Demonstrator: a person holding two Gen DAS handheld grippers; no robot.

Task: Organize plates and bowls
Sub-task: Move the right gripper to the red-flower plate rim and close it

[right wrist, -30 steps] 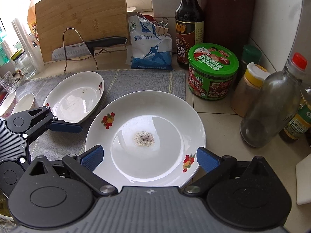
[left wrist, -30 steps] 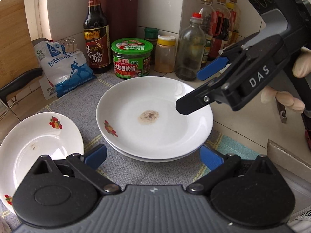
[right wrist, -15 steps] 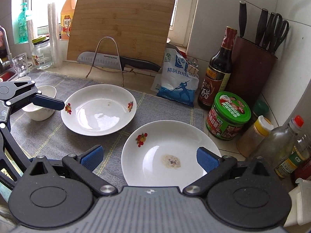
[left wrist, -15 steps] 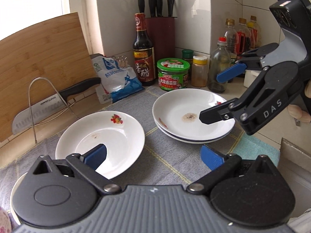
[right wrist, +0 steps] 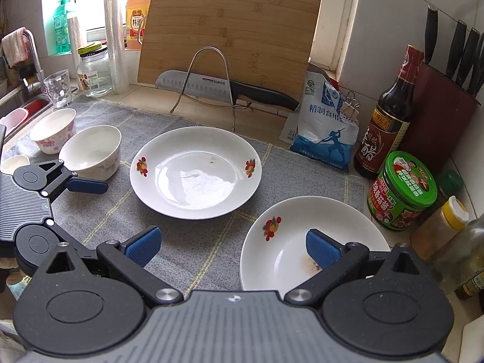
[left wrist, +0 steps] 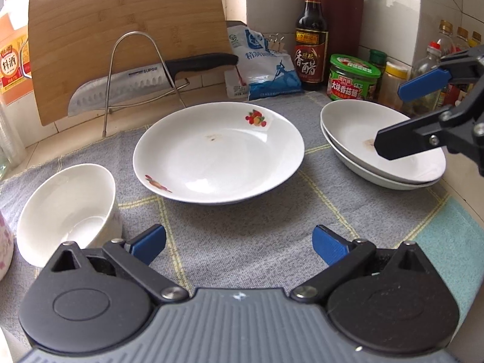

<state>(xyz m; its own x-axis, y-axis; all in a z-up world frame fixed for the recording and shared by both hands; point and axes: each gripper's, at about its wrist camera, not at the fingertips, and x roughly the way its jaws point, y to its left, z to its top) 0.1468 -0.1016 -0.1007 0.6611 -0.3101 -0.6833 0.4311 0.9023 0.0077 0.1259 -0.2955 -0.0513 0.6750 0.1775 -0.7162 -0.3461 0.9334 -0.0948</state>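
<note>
Left tool (left wrist: 239, 243) agape, white fruit-print plate (left wrist: 218, 154)

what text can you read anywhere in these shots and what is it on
"SUPOR": knife blade
"香醋": dark vinegar bottle
"大块香菇酱": green-lidded jar
"料酒": orange bottle
"精制食用": blue-and-white bag, rest hidden by a binder clip
Smaller print on these, and the labels on the far-right bottles: too small to read.

Two stacked plates (left wrist: 357, 130) right, single fruit-print plate (left wrist: 218, 155) centre, white bowl (left wrist: 68, 208) left
</note>
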